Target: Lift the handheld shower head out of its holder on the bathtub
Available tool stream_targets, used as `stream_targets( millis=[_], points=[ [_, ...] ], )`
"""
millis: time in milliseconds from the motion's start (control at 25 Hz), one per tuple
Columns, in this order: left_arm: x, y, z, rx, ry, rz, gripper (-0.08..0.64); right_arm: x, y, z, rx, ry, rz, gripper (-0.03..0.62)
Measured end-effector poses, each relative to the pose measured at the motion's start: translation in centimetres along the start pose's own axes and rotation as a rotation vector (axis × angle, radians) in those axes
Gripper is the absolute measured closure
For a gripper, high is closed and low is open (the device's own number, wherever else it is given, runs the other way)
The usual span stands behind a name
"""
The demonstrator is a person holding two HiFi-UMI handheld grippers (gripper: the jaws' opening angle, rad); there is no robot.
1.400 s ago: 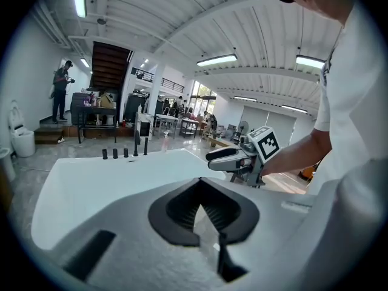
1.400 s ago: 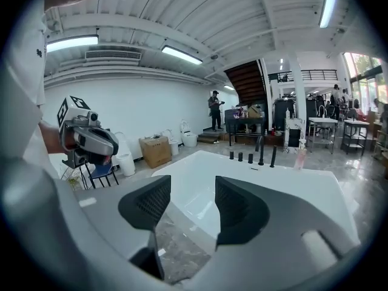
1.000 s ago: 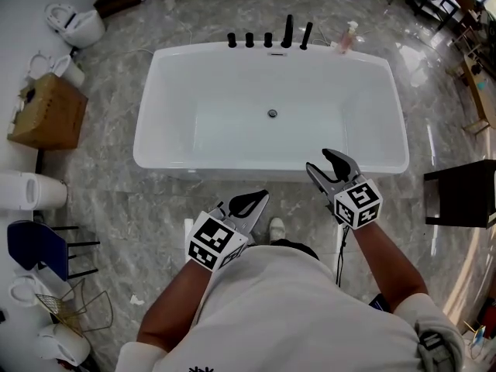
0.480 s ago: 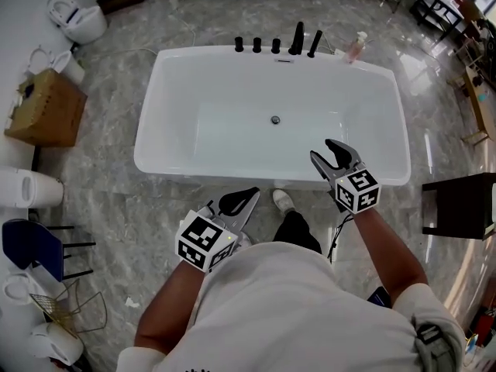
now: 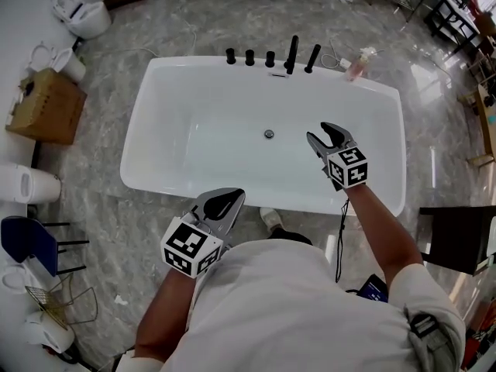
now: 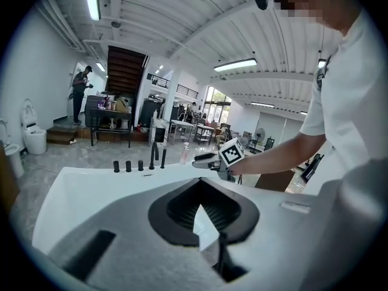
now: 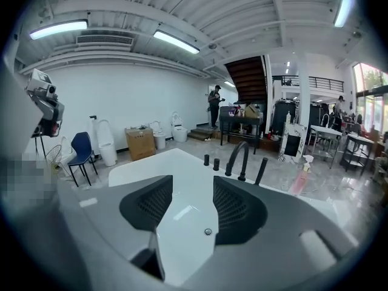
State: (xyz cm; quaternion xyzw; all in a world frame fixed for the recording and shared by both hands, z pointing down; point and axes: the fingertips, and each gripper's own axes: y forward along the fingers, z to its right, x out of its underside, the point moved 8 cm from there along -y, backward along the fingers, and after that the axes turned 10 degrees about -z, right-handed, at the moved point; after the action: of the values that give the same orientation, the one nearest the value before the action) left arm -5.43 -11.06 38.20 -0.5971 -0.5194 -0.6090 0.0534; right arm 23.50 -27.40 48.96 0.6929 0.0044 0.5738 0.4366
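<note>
The white bathtub (image 5: 139, 142) carries black fittings on its far rim: three knobs, a curved spout (image 5: 291, 53) and, to its right, the slim handheld shower head (image 5: 311, 57) upright in its holder. The shower head (image 7: 261, 170) also shows in the right gripper view, well ahead of the jaws. My right gripper (image 5: 319, 135) hovers over the tub's right half, its jaws open and closing with nothing between them; it is far short of the fittings. My left gripper (image 5: 220, 201) is shut and empty, just outside the near rim. In the left gripper view the shower head (image 6: 163, 158) stands far off.
A pink spray bottle (image 5: 358, 62) stands on the floor behind the tub's far right corner. A cardboard box (image 5: 45, 107) and toilets (image 5: 77, 18) line the left side, with a blue chair (image 5: 31, 242) nearer. A dark table (image 5: 457, 235) is at the right.
Both grippers have moved forward toward the tub. The right one has crossed the near rim and now hangs over the basin; the left one has come up to the near rim.
</note>
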Motion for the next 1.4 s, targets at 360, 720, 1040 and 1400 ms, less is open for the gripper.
stream_targets(
  millis=[360, 720, 1040, 1400],
  points=[
    [-3.7, 6.8, -1.1, -0.076, -0.059, -0.041, 0.554, 0.1, 8.1, 12.7, 0.009, 0.024, -0.044, 0.376],
    [-5.0, 10.4, -3.3, -0.111, -0.104, -0.103, 0.554, -0.8, 16.0, 21.3, 0.058, 0.072, -0.075, 0.379],
    [-5.5, 14.5, -4.9, -0.080, -0.107, -0.151, 0.554, -1.2, 22.6, 26.5, 0.100, 0.112, -0.110, 0.377],
    [-5.0, 18.3, -7.9, -0.045, -0.106, -0.205, 0.554, -1.4, 29.5, 31.3, 0.146, 0.187, -0.128, 0.367]
  ],
)
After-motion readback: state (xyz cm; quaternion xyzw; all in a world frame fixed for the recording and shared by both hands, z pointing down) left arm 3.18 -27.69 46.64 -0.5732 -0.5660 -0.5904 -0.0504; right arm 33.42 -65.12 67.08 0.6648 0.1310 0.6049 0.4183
